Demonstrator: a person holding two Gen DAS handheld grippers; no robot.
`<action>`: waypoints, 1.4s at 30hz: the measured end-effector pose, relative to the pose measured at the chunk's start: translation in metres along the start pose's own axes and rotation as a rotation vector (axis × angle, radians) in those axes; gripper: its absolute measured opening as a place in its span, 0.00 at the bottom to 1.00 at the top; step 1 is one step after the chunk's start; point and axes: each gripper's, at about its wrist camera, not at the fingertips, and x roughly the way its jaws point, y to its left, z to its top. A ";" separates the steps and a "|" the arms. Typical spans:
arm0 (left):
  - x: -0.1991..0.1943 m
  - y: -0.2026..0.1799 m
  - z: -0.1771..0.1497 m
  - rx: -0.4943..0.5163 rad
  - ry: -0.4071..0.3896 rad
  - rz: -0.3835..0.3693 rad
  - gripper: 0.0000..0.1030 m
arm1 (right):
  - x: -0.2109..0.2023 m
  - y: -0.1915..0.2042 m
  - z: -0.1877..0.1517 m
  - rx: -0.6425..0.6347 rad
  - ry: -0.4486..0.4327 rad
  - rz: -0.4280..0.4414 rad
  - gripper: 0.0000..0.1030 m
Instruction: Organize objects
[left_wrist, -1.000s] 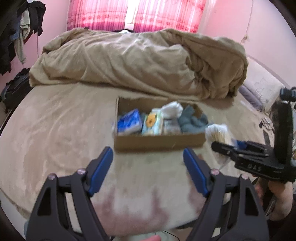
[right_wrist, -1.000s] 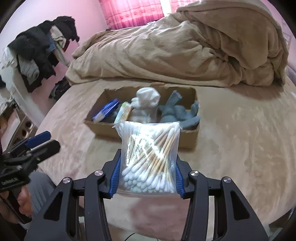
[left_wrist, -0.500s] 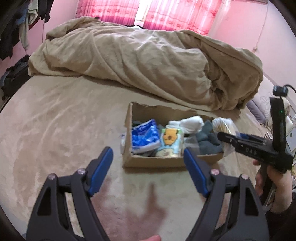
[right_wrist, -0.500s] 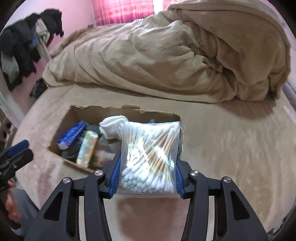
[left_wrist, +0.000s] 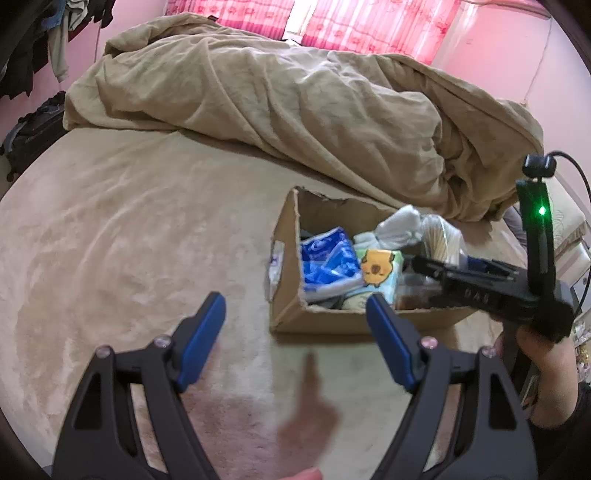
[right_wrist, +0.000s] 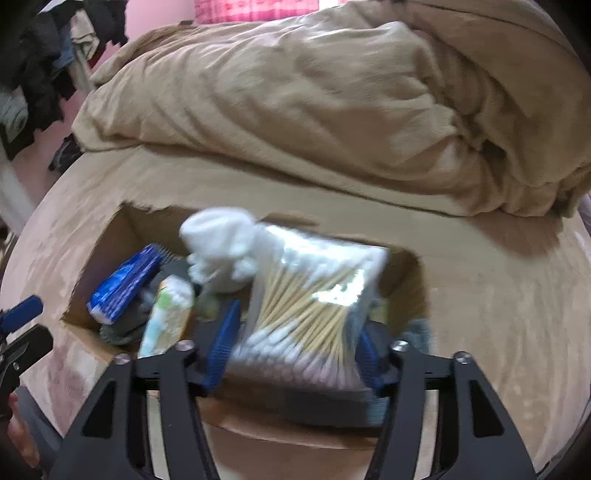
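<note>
A bed (left_wrist: 122, 229) covered in a beige plush sheet carries everything. A crumpled tan blanket (left_wrist: 295, 103) is heaped along its far side, and an open cardboard box (left_wrist: 288, 273) sits on the sheet just before it.

Cardboard box (left_wrist: 321, 317) on bed (left_wrist: 129, 229), duvet (left_wrist: 295, 110) behind it.

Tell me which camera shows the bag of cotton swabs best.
The right wrist view: the bag of cotton swabs fills the centre, clamped in the right gripper over the cardboard box. The left wrist view shows only a sliver of it behind that gripper.
</note>
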 end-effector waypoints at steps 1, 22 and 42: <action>-0.001 -0.001 0.000 0.003 -0.001 0.001 0.77 | 0.000 0.003 -0.002 -0.009 -0.002 -0.003 0.68; -0.099 -0.045 -0.025 0.048 -0.036 0.012 0.77 | -0.113 -0.014 -0.050 0.064 -0.144 0.032 0.74; -0.177 -0.096 -0.085 0.111 -0.077 0.108 0.77 | -0.220 0.007 -0.127 0.073 -0.200 0.087 0.74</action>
